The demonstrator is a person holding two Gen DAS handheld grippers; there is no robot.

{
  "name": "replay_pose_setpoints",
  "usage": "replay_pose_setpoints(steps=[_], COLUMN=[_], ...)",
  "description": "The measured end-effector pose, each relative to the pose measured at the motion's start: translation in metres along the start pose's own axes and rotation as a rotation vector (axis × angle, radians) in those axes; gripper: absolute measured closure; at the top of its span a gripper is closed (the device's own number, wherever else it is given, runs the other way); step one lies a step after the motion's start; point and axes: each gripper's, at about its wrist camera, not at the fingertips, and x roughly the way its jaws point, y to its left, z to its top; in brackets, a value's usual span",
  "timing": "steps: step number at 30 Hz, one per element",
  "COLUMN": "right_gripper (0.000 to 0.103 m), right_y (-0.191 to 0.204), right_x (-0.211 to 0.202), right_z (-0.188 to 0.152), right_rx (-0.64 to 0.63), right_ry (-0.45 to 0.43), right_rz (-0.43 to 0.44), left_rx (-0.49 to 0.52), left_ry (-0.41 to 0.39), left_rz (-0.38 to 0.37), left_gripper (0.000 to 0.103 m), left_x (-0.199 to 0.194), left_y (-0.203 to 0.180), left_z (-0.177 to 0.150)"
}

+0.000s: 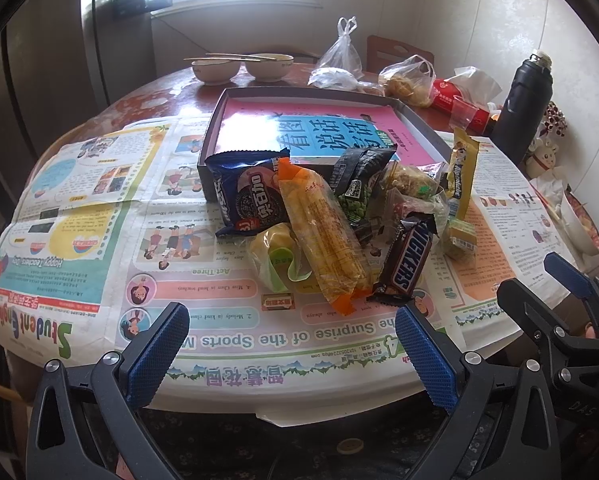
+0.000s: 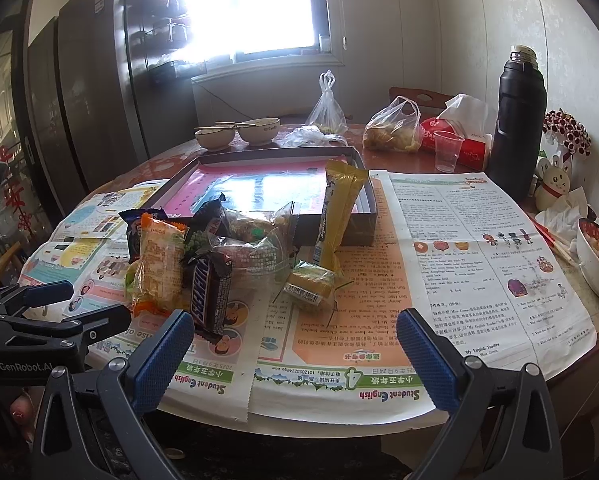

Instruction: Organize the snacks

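Note:
A pile of snacks lies on newspaper in front of a shallow dark box (image 1: 419,120) with a pink book in it. The pile holds a Snickers bar (image 1: 407,262) (image 2: 208,296), a long orange-ended yellow pack (image 1: 323,236) (image 2: 157,264), a blue Oreo pack (image 1: 251,196), a black green-pea pack (image 1: 357,188), a yellow stick pack (image 1: 463,168) (image 2: 337,208) leaning on the box, and a small yellow-green pack (image 2: 309,286). My left gripper (image 1: 291,344) is open and empty at the table's near edge, below the pile. My right gripper (image 2: 295,352) is open and empty, near the small pack.
Two bowls with chopsticks (image 1: 239,66), plastic bags (image 1: 339,64), a red tissue pack (image 2: 459,136), a clear cup (image 2: 447,150) and a black flask (image 2: 517,120) stand at the back. A food bowl (image 2: 595,256) sits at the right edge. The box (image 2: 363,216) is mostly unfilled.

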Motion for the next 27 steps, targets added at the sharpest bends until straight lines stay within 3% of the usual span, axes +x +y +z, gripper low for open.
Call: replay_pose_setpoints(steps=[18, 27], right_gripper=[0.001, 0.001], right_y=[-0.0013, -0.0078], right_x=[0.0032, 0.0068], right_z=[-0.0010, -0.0017], right_rx=[0.006, 0.021], right_ry=[0.008, 0.012], right_rz=[0.001, -0.003], left_rx=[-0.024, -0.031], left_ry=[-0.005, -0.012], left_rz=[-0.040, -0.100], left_gripper=[0.000, 0.003], left_x=[-0.0016, -0.0047], left_y=[0.0047, 0.0051], left_z=[0.0010, 0.0028])
